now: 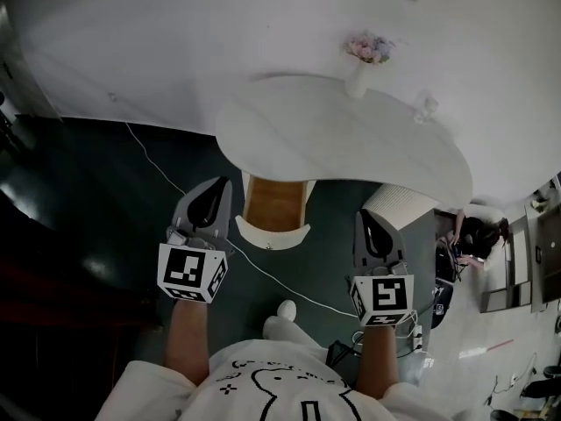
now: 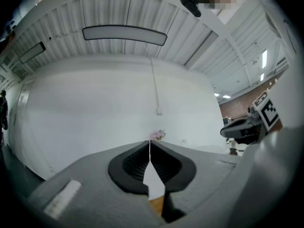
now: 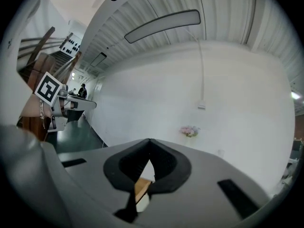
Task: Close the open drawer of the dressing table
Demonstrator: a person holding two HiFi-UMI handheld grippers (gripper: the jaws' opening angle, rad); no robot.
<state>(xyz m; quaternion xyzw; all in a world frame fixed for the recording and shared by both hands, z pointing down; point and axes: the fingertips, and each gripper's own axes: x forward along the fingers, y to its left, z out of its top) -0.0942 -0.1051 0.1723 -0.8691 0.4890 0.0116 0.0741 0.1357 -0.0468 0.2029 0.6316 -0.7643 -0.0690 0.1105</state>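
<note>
- One drawer (image 1: 273,202) is the task item; it stands pulled out from under the front edge of the white desk (image 1: 289,130); its wooden interior is exposed from above; its curved white front panel faces the person.
- In the head view the drawer lies between the two tongs, nearer the left one.
- Left tongs (image 1: 217,187): jaws closed, tips meeting along a thin line; nothing is held between them; the unit hovers just beside the drawer's left side, apart from it; in the left gripper view a strip of the drawer's wood shows below the closed tips.
- Right tongs (image 1: 365,217): jaws closed tip to tip, empty; the unit hovers to the right of the drawer, well apart from it, beside a ribbed white cylinder (image 1: 399,207) on the floor.
- Each unit carries a marker cube at the rear; a bare forearm extends behind each.
- Desk surface: a white vase of flowers (image 1: 364,60) stands upright at the back edge, against the white wall; a small pale object (image 1: 427,108) sits to its right, too small to identify.
- Floor (image 1: 105,200): dark green; a thin white cable (image 1: 166,178) crosses it and passes in front of the drawer's front panel.
</note>
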